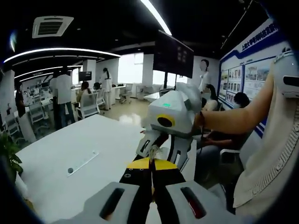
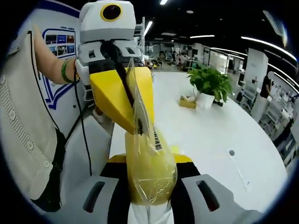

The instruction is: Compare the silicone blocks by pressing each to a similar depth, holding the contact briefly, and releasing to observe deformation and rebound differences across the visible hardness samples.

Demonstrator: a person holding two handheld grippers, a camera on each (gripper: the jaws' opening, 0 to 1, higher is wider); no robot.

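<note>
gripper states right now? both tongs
Left tongs: shut on the plastic bag.
Right tongs: shut on the same plastic bag, a yellow block inside it.

Bright ceiling strips, fisheye-warped edges

A large white desk (image 2: 210, 135) carries a potted green plant (image 2: 209, 86) in a white pot, with a small yellowish box (image 2: 187, 102) just beside it. Nearer the edge lie a flat clear strip (image 2: 239, 173) and a small round dark piece (image 2: 231, 152) (too small to identify).
</note>
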